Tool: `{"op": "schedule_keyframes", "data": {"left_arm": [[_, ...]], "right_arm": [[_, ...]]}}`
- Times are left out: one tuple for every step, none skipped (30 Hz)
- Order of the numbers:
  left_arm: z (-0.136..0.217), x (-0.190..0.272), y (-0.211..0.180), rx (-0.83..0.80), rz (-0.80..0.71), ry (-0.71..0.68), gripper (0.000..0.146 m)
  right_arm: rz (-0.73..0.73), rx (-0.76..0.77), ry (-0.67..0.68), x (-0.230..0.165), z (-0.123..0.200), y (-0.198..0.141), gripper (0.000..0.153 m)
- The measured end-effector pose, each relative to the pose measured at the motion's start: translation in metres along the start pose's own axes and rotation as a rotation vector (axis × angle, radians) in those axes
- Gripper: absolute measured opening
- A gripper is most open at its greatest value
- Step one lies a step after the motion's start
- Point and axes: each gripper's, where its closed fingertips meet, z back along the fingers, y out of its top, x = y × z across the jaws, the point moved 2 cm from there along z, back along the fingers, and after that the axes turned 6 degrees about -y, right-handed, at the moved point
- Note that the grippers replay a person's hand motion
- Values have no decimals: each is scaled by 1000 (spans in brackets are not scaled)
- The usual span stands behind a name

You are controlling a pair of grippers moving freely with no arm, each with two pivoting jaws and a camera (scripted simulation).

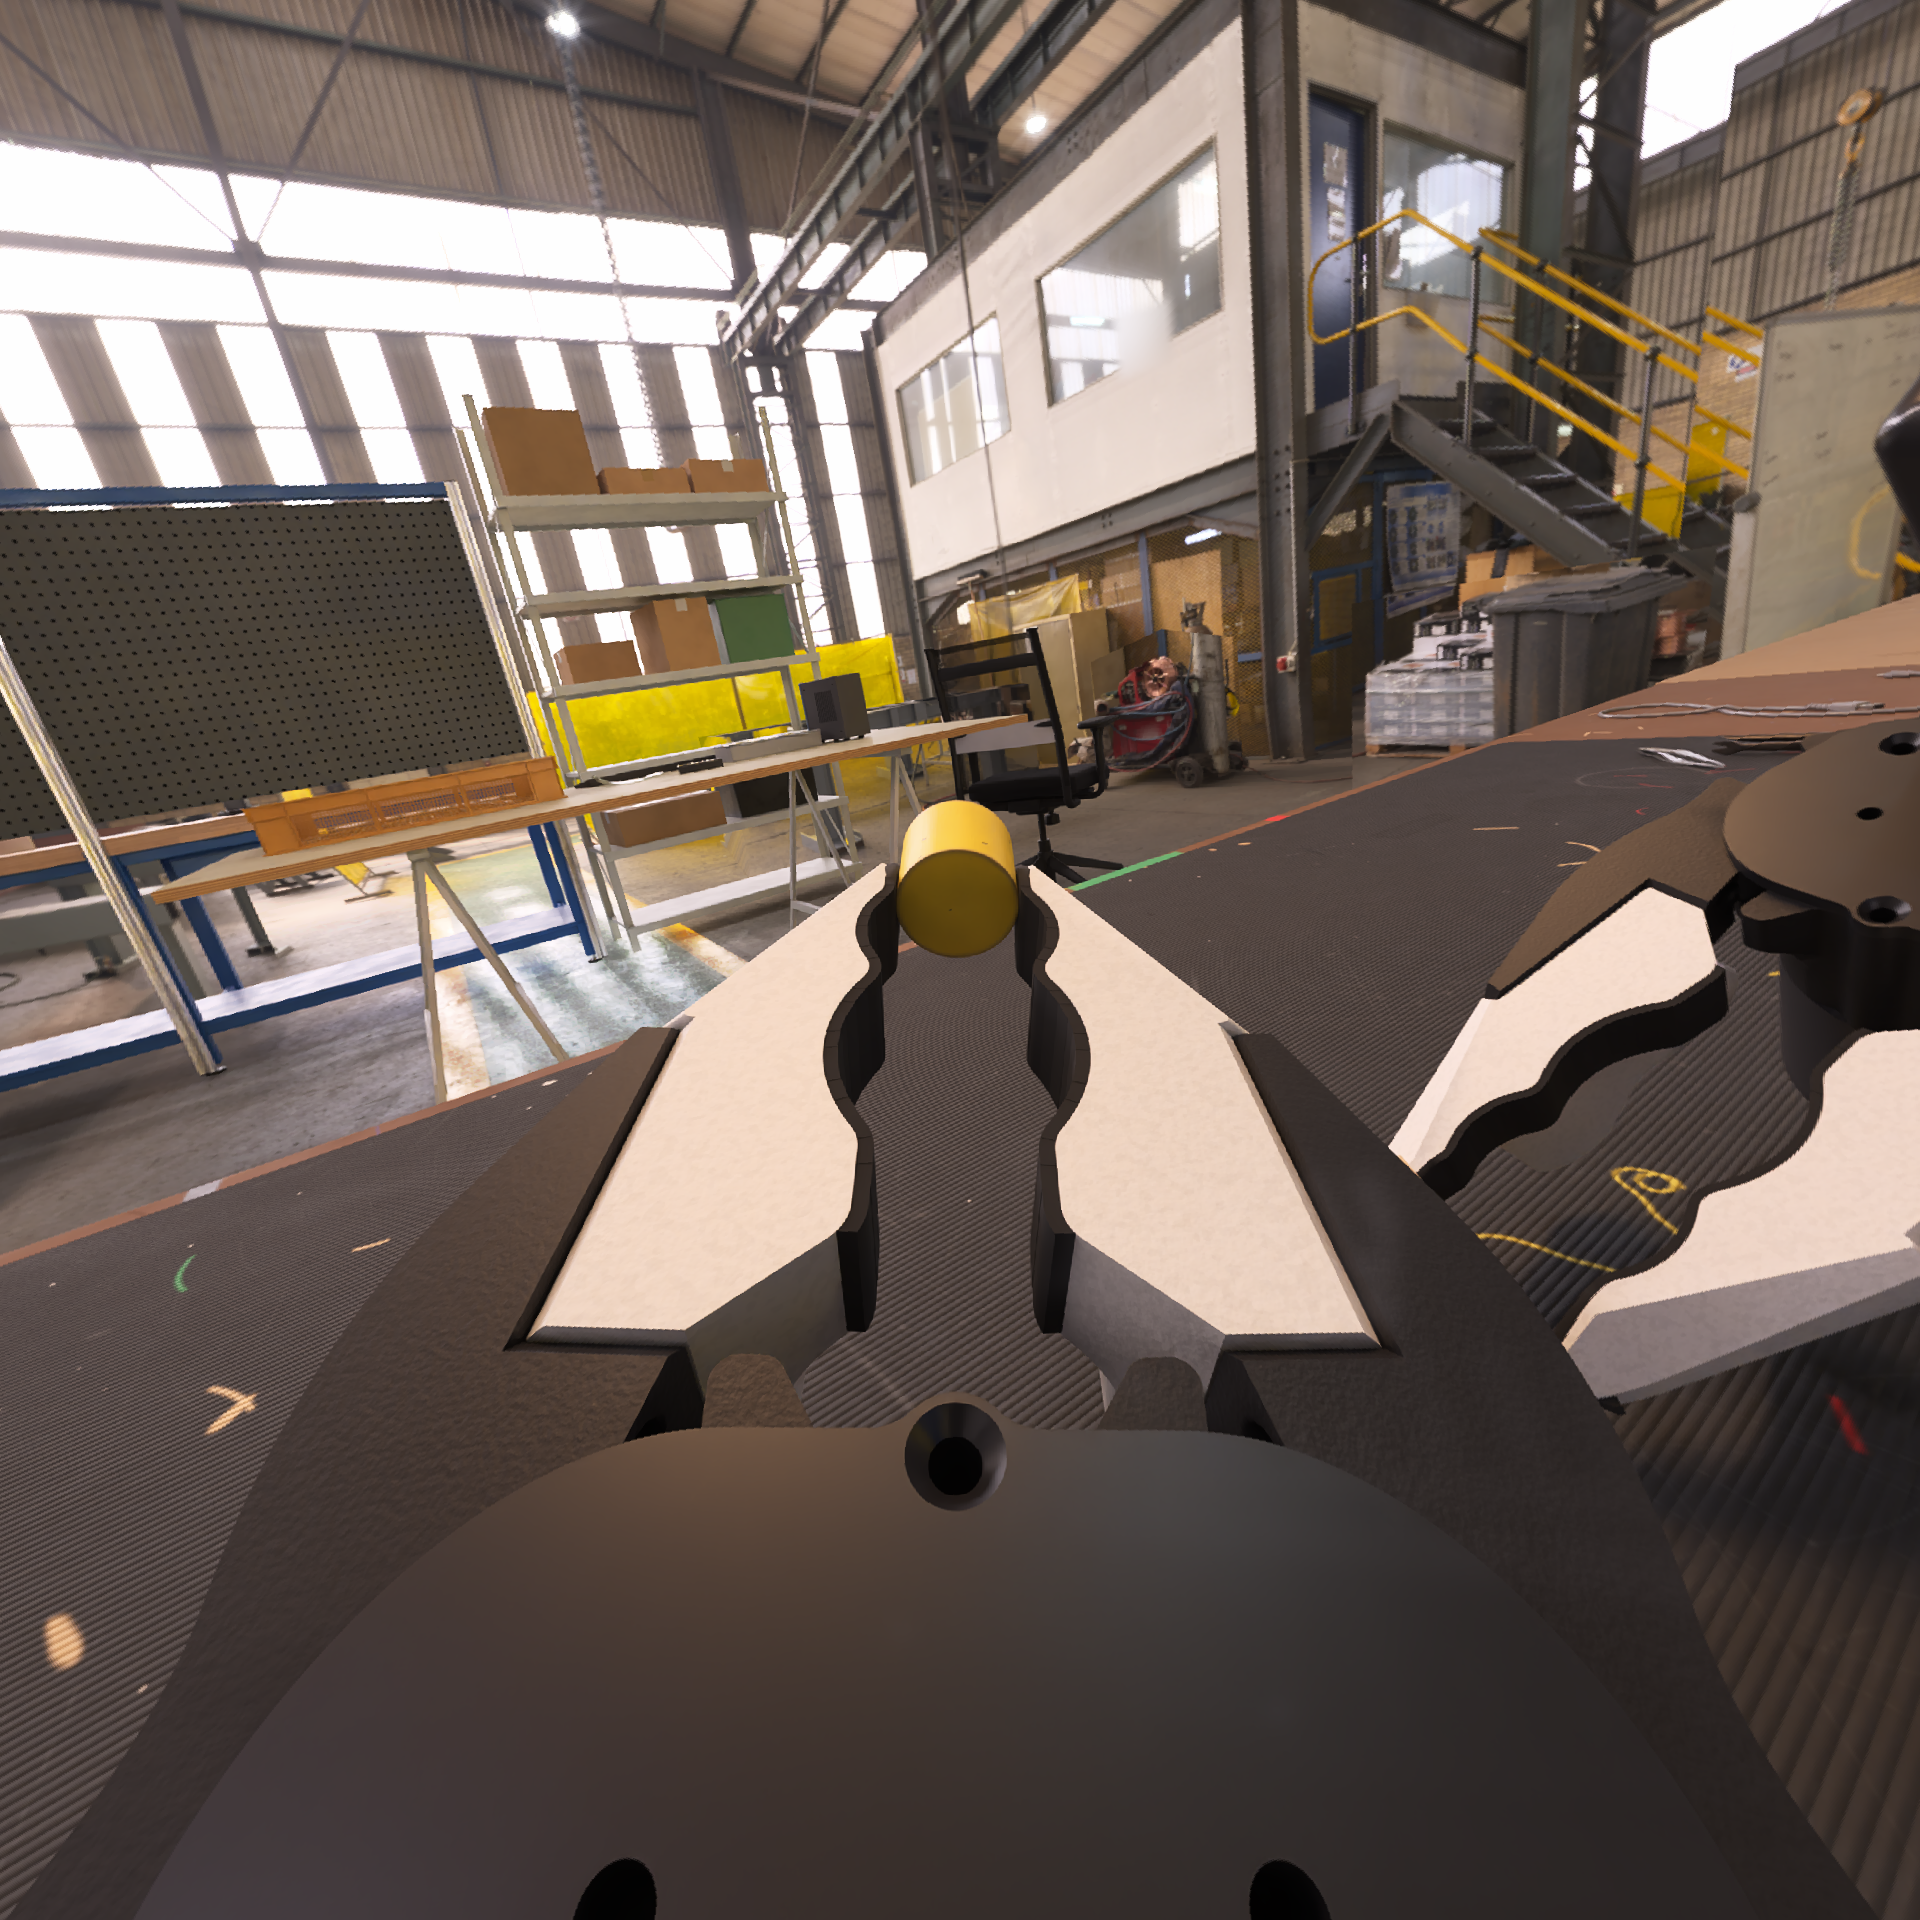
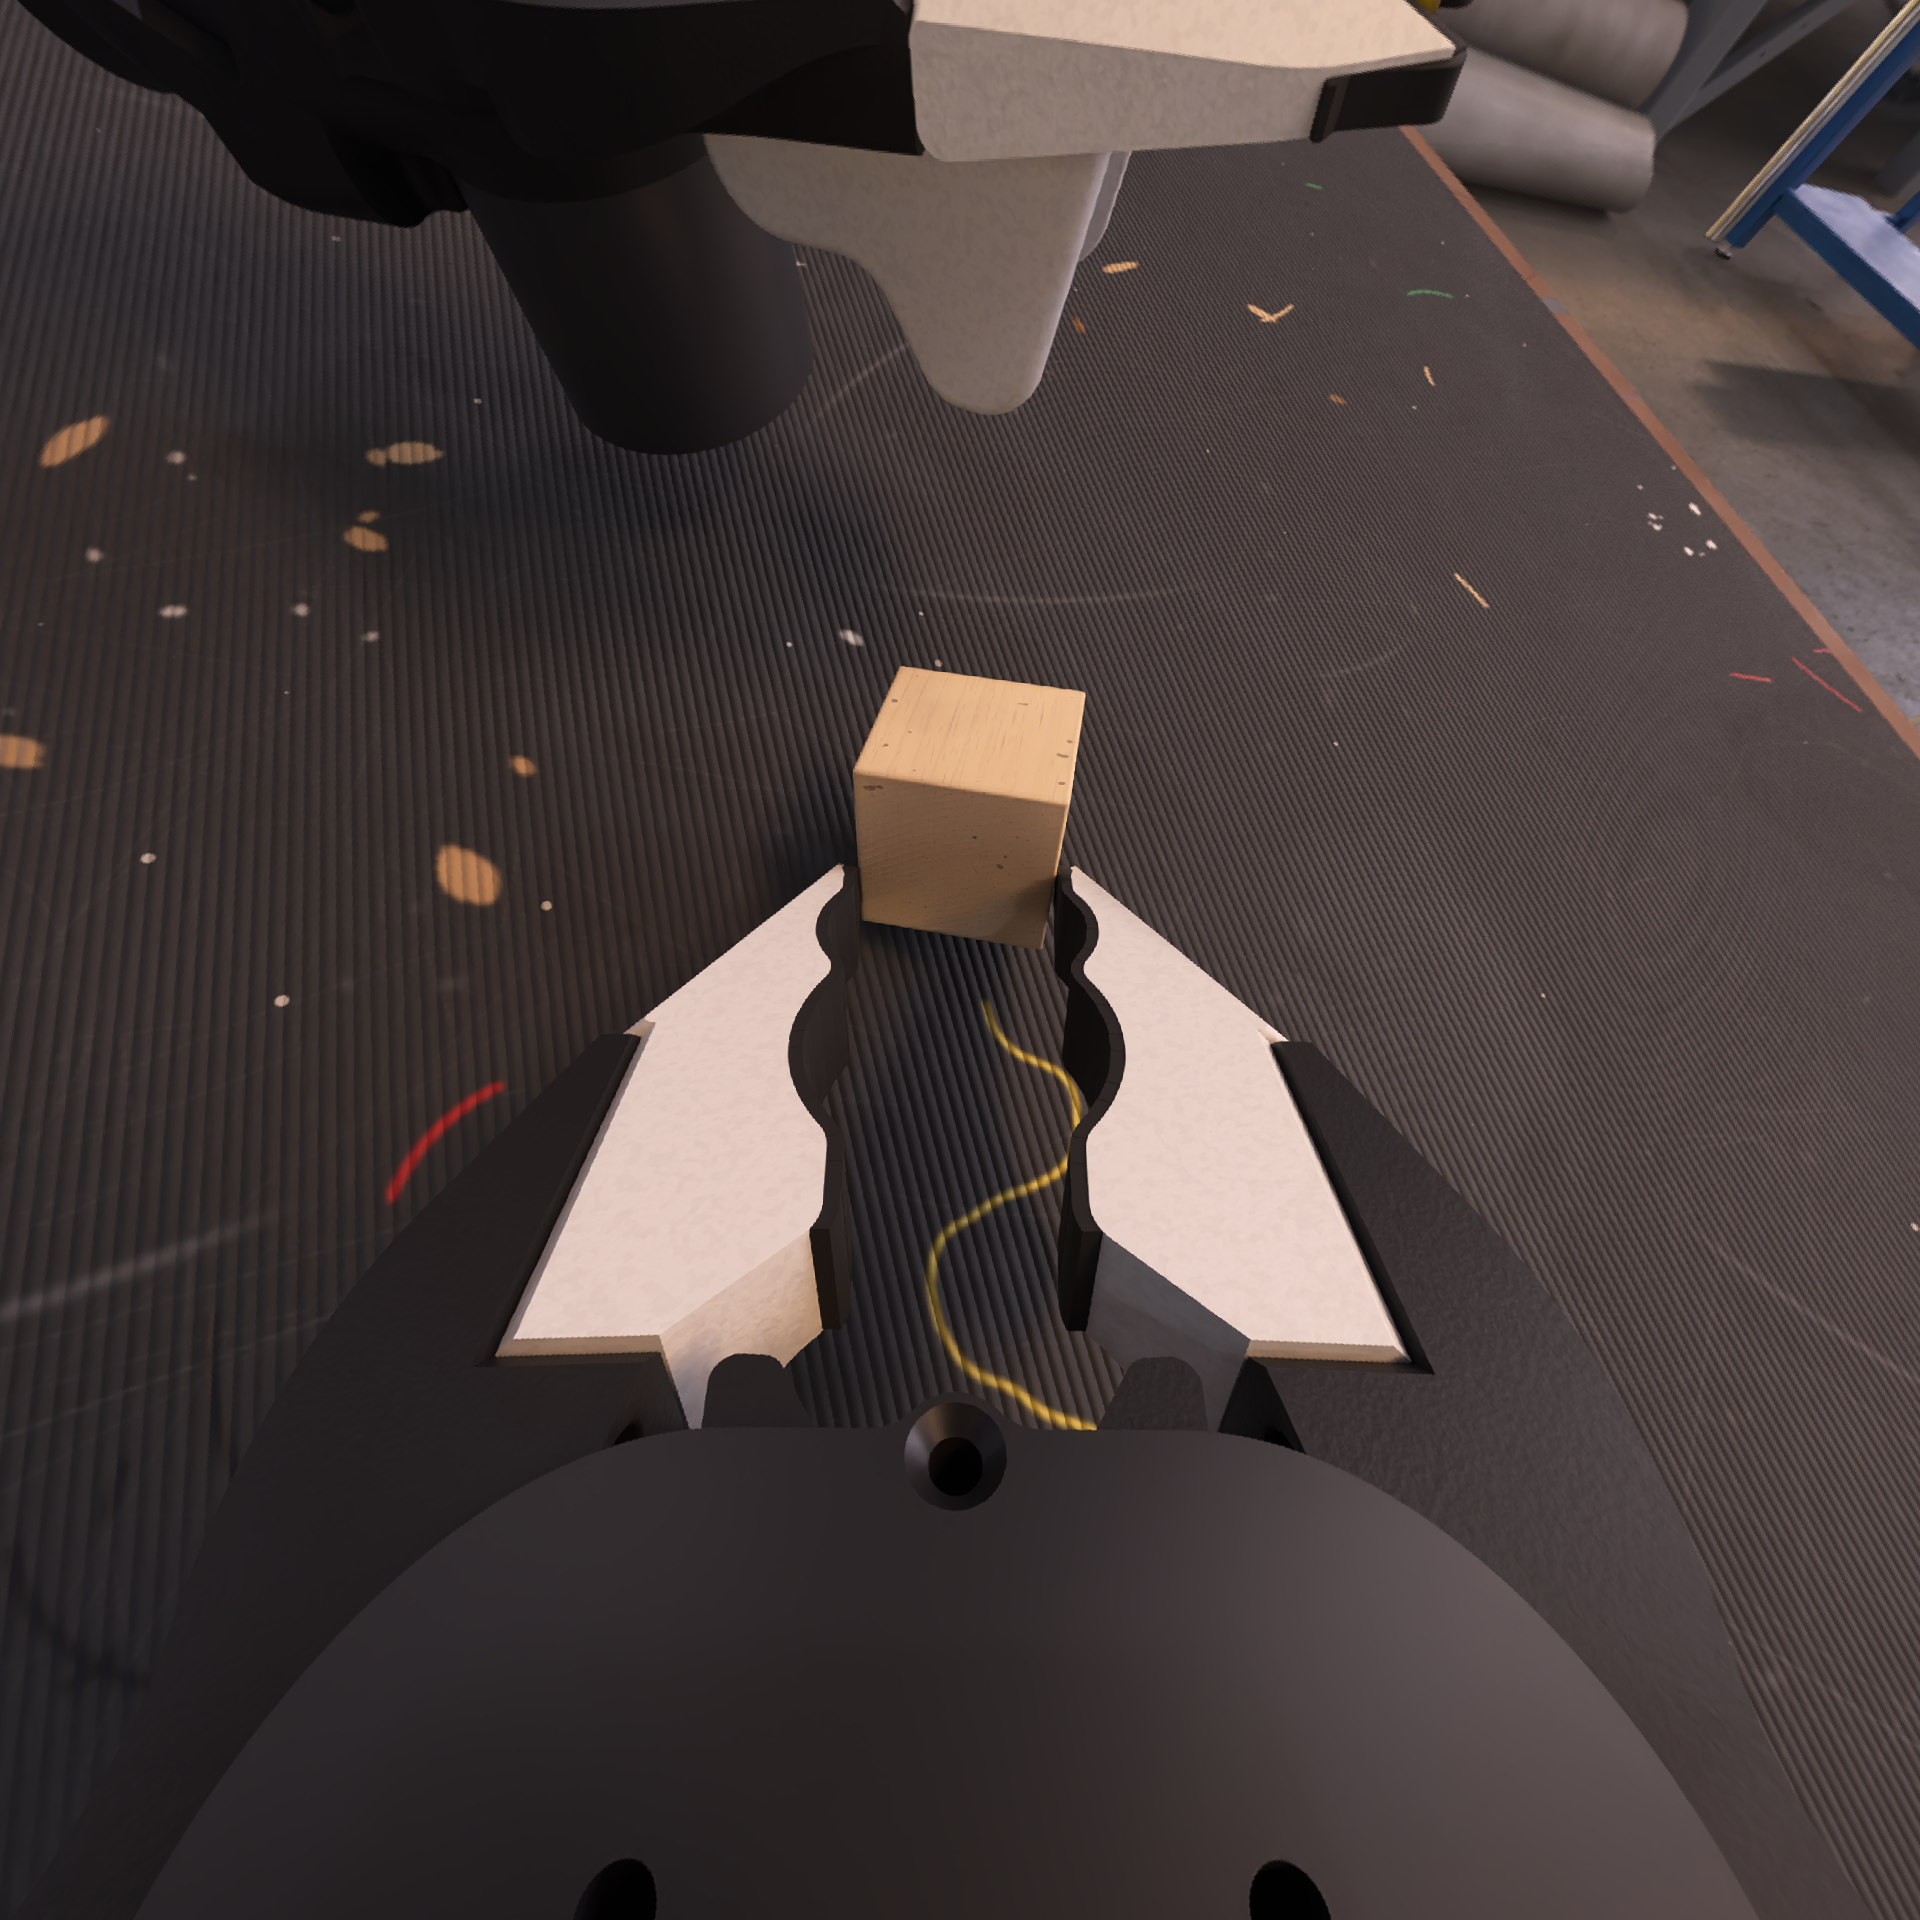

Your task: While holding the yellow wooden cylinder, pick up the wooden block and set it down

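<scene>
In the left wrist view my left gripper (image 1: 957,902) is shut on the yellow wooden cylinder (image 1: 956,883), held at the fingertips above the dark ribbed mat (image 1: 312,1299). In the right wrist view my right gripper (image 2: 956,906) has its fingertips closed against both sides of the light wooden block (image 2: 966,805), low over the mat (image 2: 1403,883); I cannot tell whether the block rests on it. The right gripper also shows at the right of the left wrist view (image 1: 1455,1070), where the block is hidden. A pale finger of the left gripper (image 2: 1143,73) hangs over the top of the right wrist view.
The mat's brown edge runs along the left gripper's left side (image 1: 312,1153) and the right gripper's far right (image 2: 1662,436). Beyond it are a workbench with an orange crate (image 1: 405,805), shelving (image 1: 665,623) and an office chair (image 1: 1018,748).
</scene>
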Motion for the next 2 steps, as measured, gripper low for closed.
{"op": "schedule_keyframes", "data": {"left_arm": [[0,1,0,0,-3,-2,21],[0,1,0,0,-8,-3,21]], "right_arm": [[-6,0,4,0,0,0,37],[-15,-1,10,0,0,-1,37]]}}
